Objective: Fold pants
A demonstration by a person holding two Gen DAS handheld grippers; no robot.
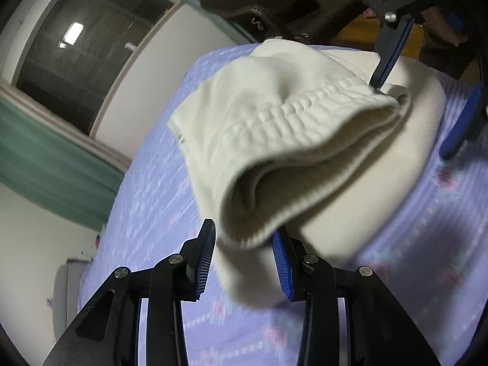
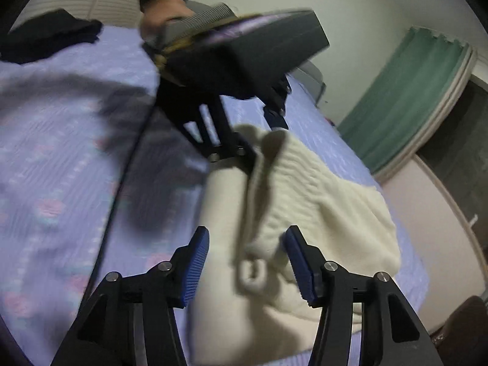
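Lying between both spread grippers' tips (image 1: 244,244) (image 2: 247,253), cream pants (image 1: 283,140) on bedspread (image 1: 146,201)

The left gripper (image 1: 244,245) is built of matte black angular arms with triangular cut-outs and round silver screw heads at the joints; its fingers (image 1: 282,267) carry bright blue ribbed pads; the right gripper (image 2: 247,251) looks the same, black linkages, silver screws, blue ridged pads; seen from the right wrist view, the left unit has a dark grey boxy body; the hand (image 2: 160,16) behind it shows bare skin, blurred; a black band circles the wrist.
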